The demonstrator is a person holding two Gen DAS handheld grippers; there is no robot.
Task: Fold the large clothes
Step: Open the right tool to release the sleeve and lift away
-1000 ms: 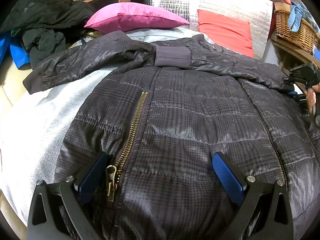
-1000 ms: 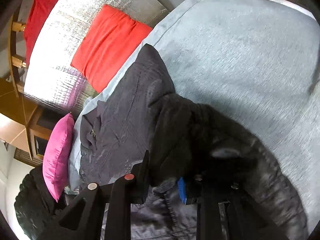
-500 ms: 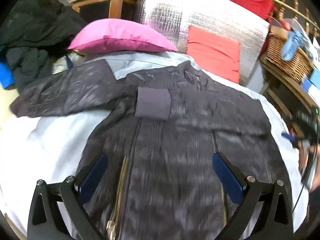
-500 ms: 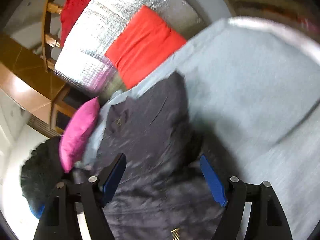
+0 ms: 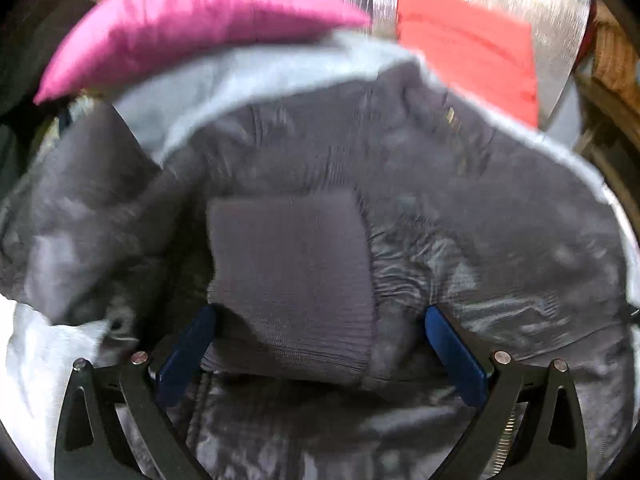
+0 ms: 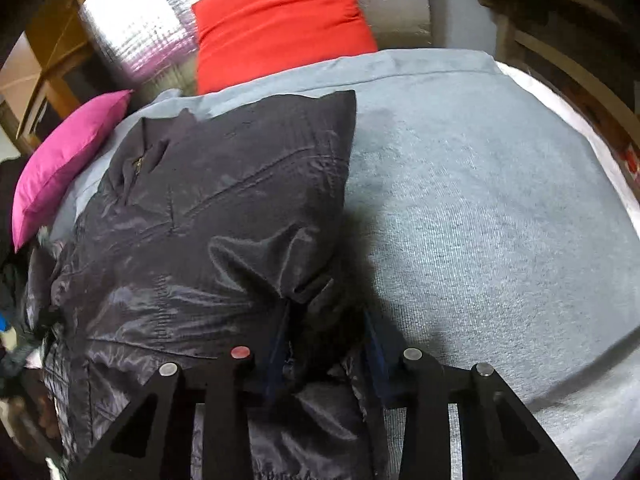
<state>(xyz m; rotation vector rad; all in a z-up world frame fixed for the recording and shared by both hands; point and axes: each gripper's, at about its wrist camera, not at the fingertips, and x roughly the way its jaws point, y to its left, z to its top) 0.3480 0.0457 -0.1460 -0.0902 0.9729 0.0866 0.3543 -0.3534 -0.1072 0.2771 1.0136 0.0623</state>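
A: Setting: bed (image 6: pixel 500 208) under a grey cover, pink pillow (image 5: pixel 192 20) and red cushion (image 6: pixel 280 20) at the head. Dark quilted jacket (image 6: pixel 208 216) lies face up on the bed's left half, collar toward the pillows, long axis running from the grippers to the head.

B: Left gripper (image 5: pixel 316 344)?

A: Fingers spread wide, pinching nothing. The ribbed cuff (image 5: pixel 292 292) of the folded-in sleeve sits right between the 2 blue pads, straight ahead and just below; contact not confirmed, view is blurred. Gripper pitched steeply down.

B: Right gripper (image 6: pixel 324 348)?

A: At the jacket's right edge, also pitched down. Jaws closing on a bunched ridge of jacket fabric that stands between them; whether the pads already press on it, I cannot tell.

B: Nearer hand for the cuff?

A: Left, judged by position.
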